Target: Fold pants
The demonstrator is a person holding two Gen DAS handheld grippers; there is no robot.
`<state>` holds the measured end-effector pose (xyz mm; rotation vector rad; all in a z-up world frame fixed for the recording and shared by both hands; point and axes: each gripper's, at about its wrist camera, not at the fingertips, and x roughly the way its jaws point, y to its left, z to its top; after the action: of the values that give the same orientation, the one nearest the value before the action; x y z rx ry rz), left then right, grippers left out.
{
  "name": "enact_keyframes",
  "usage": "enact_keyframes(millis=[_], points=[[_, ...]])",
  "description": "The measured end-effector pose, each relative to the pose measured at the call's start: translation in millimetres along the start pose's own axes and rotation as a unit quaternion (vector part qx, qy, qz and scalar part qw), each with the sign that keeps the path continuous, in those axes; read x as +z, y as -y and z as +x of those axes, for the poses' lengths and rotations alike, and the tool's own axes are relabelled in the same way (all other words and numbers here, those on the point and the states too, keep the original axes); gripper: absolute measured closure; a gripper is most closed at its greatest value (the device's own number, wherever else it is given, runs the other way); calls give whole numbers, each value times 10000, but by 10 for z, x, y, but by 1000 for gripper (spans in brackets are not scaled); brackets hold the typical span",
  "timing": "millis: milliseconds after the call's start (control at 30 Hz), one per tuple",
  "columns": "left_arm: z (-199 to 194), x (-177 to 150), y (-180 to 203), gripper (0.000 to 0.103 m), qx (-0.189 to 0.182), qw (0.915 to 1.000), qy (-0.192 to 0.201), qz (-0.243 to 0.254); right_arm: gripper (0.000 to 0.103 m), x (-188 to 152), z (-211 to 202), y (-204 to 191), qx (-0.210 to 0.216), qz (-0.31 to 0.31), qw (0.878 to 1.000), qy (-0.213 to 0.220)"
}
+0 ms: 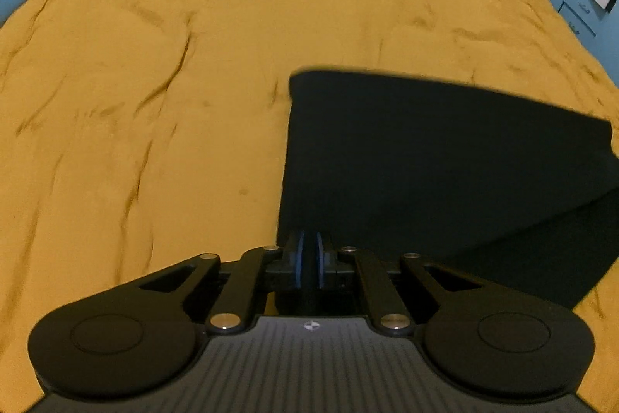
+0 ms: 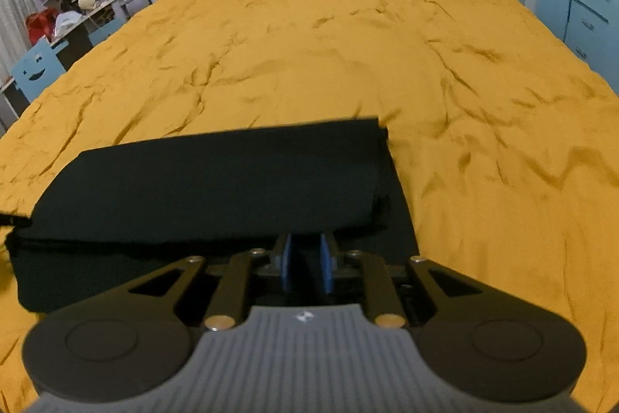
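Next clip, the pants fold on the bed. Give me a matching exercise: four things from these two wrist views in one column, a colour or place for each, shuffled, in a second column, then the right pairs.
Things:
1. pants
2. bedspread
3. gripper pads
4. chair with a smiling face

Colour or place:
A. mustard yellow, creased, covers the bed
B. light blue, beside the bed at the left edge of the right wrist view
C. black, lying on the bed in layers
D. blue, on the inner faces of the jaws

Pairs: 1-C, 2-A, 3-D, 4-B
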<state>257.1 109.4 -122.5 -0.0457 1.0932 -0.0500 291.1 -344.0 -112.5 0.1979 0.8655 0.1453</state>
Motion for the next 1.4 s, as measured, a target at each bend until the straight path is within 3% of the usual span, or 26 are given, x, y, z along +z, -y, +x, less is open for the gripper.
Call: enact_keyframes(millis=[300, 400, 500, 600, 667, 800, 933, 1067, 1133, 1300, 1367, 1400], points=[[-108, -329, -5, 94, 47, 9996, 152, -250, 91, -341, -109, 2, -91, -72, 9999, -23], [-163, -390, 28, 94, 145, 9996, -195, -135, 91, -359, -182, -10, -134, -129, 9998, -34], [-361, -393, 67, 91, 279, 9995, -82, 136, 90, -374, -296, -26, -76, -116, 9999, 40], [-579, -269, -42, 73, -50, 9988, 416, -256, 84, -383, -401, -67, 90, -31, 9997, 236], [-641, -150, -132, 53, -341, 9951, 746, -560, 77, -367, -456, -143, 149, -64, 9991, 389], [-464, 46, -249, 44, -331, 9895, 994, -997, 77, -326, -524, -337, 173, -183, 9974, 671], [-148, 74, -364, 44, -425, 9840, 909, -1471, 78, -307, -501, -550, 121, -246, 9961, 838], [32, -115, -461, 46, -693, 9745, 813, -1973, 97, -321, -336, -837, 176, -396, 9953, 861], [89, -147, -512, 49, -806, 9708, 859, -2090, 100, -325, -240, -994, 236, -511, 9947, 855], [142, -229, -631, 66, -1216, 9586, 934, -2401, 103, -276, 51, -1320, 305, -854, 9928, 786], [161, -241, -666, 79, -1427, 9513, 934, -2568, 103, -240, 167, -1387, 330, -910, 9926, 733], [163, -245, -677, 80, -1478, 9486, 940, -2637, 103, -220, 234, -1399, 364, -923, 9928, 674]])
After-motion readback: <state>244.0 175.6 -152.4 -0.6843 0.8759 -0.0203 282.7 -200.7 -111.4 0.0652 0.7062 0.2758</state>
